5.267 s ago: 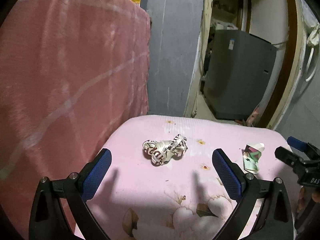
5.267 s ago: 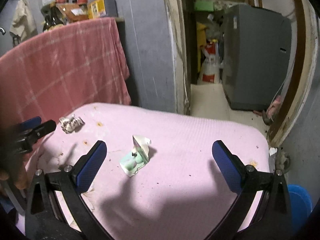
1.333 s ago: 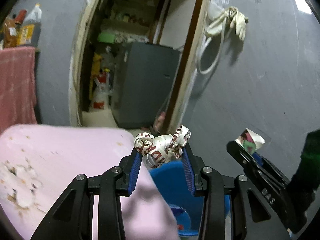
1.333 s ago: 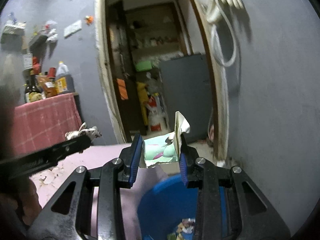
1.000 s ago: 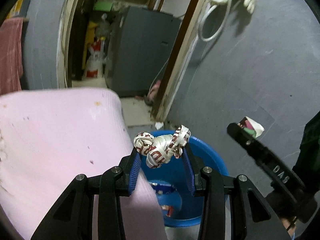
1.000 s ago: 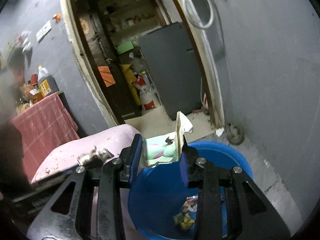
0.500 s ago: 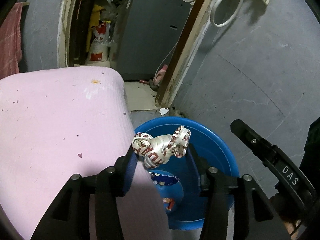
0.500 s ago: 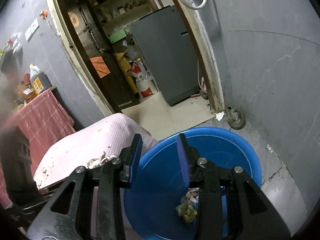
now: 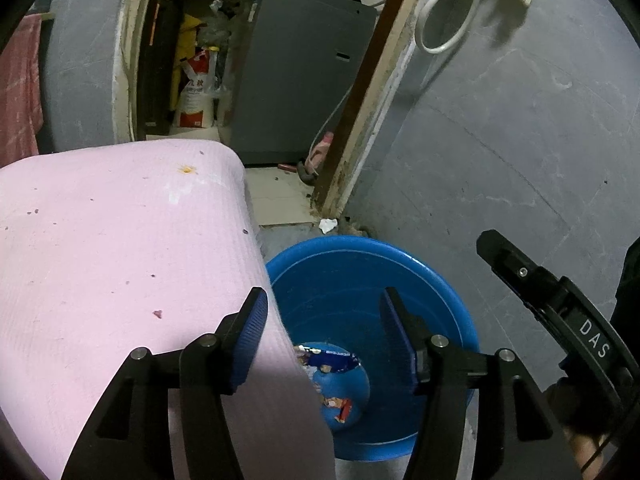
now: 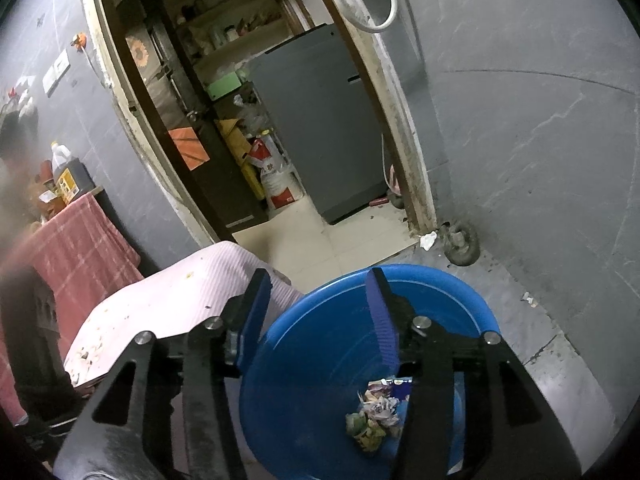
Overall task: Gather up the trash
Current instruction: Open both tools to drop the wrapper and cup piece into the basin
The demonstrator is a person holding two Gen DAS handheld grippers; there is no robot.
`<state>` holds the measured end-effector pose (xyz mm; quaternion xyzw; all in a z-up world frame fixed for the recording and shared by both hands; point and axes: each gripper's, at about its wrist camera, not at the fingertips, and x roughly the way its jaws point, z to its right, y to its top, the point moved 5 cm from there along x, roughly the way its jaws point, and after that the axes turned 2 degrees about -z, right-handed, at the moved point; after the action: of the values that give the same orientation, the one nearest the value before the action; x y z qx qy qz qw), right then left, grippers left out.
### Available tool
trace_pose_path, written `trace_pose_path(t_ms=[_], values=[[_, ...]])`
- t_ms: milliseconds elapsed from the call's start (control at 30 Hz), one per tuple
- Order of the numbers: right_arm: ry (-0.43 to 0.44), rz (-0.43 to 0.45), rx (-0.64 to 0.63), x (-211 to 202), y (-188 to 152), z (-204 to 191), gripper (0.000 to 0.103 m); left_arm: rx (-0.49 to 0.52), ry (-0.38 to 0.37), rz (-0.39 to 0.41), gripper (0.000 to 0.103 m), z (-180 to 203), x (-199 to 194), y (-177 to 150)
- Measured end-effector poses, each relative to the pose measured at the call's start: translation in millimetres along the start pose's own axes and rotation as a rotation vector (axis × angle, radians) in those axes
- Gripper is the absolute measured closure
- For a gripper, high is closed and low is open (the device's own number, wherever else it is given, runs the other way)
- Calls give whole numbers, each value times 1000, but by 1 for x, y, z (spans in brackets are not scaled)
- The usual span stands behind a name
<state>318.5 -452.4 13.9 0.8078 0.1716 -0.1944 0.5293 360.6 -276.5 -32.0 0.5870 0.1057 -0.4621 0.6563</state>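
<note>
Both wrist views look steeply down, close over the shared blue basin [image 9: 440, 280] [image 10: 460, 292].

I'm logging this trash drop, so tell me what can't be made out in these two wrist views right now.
- Blue basin, left wrist view: its near-left part is hidden behind the pink cushion.
- Trash pile, right wrist view: partly behind a finger of the right gripper; single pieces too crumpled to identify.
- Right gripper, left wrist view: side-on, so its jaws can't be judged there.
- Left edge, right wrist view: blurred.
</note>
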Motion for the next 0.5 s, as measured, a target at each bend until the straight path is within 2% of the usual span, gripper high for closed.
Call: trace_pose_path(t_ms=[100,267,433,500], values=[[-13,20,-14,-4,2,-1,46,-22,10,40,37,-5,-10,2],[-6,52,-32,-10,5,-6,31,-49,40,98,32,-18,-29,10],[-1,107,-74,-21,7,-17,10,-44,85,174,22,-31,-57,15],[-5,130,-91,-27,8,-22,3,-43,108,210,12,-37,-70,15]])
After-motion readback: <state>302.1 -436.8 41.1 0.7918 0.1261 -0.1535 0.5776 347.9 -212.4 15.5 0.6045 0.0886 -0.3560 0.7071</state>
